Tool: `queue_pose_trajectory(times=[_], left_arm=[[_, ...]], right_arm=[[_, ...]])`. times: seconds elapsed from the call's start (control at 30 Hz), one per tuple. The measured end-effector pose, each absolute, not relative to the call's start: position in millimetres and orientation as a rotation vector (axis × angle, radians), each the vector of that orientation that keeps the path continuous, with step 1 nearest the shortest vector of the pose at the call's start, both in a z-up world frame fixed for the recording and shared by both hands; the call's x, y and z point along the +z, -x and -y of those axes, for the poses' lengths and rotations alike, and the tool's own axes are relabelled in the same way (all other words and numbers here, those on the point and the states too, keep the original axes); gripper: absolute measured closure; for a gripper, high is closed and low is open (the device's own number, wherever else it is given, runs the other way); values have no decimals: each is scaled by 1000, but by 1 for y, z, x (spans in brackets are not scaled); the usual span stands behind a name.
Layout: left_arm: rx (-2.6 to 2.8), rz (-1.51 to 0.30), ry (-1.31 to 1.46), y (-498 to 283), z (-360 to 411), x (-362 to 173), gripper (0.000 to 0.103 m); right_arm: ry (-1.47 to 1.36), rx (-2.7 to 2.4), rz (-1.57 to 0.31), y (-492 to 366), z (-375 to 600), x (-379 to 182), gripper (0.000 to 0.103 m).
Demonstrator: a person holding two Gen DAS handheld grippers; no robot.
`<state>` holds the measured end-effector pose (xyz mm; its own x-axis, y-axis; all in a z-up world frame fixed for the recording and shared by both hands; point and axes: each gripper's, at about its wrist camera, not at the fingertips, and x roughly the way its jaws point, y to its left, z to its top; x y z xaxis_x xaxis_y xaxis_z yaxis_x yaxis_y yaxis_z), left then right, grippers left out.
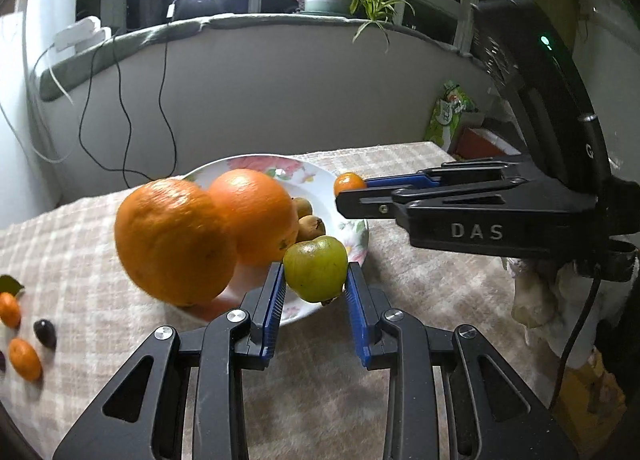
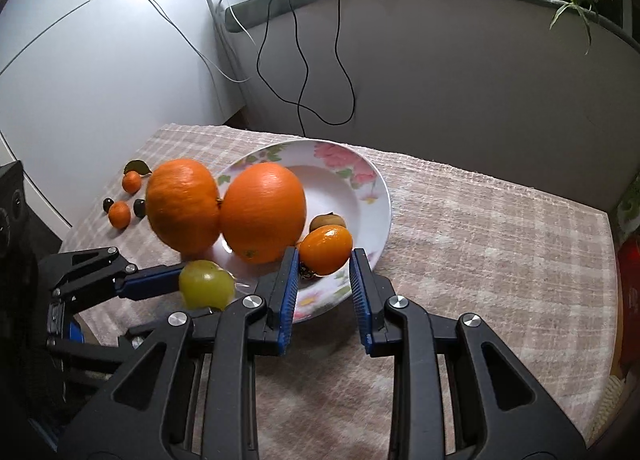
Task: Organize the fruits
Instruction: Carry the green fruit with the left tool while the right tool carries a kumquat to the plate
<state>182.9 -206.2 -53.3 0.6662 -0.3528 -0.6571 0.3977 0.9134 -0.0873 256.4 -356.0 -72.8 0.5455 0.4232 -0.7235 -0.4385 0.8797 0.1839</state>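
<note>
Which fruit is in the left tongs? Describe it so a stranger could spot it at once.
Find the flowered plate on the checked cloth. At its near rim, beside two big oranges, the left tongs pinch a green fruit. It is the only green one; the rest are orange, brown or dark.

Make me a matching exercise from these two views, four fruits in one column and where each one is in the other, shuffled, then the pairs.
Things:
1. green fruit
2. small orange kumquat
3. large orange
4. dark berry

Places:
A. lying on the checked cloth, off the plate
B. held in the right tongs
C. resting in the floral plate
D. held in the left tongs

Pairs: 1-D, 2-B, 3-C, 4-A
</note>
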Motion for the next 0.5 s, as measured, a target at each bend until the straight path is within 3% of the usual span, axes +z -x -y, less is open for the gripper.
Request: queue_pose_trajectory(times=[0.33, 0.43, 0.5], left_arm=[[-373, -702, -136, -185, 223, -57, 71], [-363, -693, -139, -186, 222, -56, 61], [-359, -685, -136, -186, 221, -55, 61]], right_arm=[[18, 518, -865, -268, 355, -81, 76], [9, 511, -855, -267, 357, -79, 61], [4, 510, -844, -267, 359, -76, 50]])
